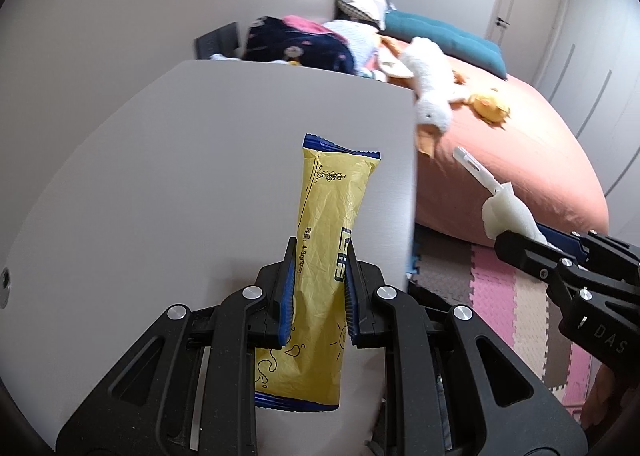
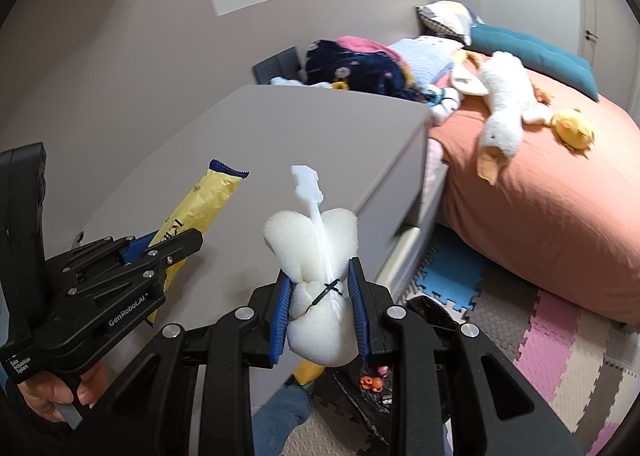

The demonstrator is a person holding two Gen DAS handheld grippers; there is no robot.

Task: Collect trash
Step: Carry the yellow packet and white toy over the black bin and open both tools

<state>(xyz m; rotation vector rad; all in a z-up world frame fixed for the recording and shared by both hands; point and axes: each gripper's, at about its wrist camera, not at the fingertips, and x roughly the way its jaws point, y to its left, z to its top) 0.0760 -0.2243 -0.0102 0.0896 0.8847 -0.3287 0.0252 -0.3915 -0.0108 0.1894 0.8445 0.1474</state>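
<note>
Closest in, the left gripper (image 1: pixel 318 284) has its blue pads clamped tight across the middle of a yellow snack wrapper (image 1: pixel 326 256), which sticks up past the fingertips and hangs down below them too. The right gripper (image 2: pixel 322 296) is squeezed shut on a white foam bundle (image 2: pixel 320 280) tied with a black band, a white plastic stick (image 2: pixel 308 186) poking out the top. Both pieces of trash are up in the air, in front of a grey cabinet (image 1: pixel 200 136).

The right wrist view catches stuff the left one doesn't: the person's hand (image 2: pixel 56 396) on the left gripper's handle, a blue-trousered leg (image 2: pixel 280 416), and what looks like a black bag (image 2: pixel 424 316) low down, though I can't make it out well.

Further back is the puzzle-mat floor (image 1: pixel 500 288), then an orange bed (image 2: pixel 540 216) with a plush goose (image 2: pixel 500 108), a yellow duck toy (image 2: pixel 574 128) and piled clothes (image 2: pixel 360 64).
</note>
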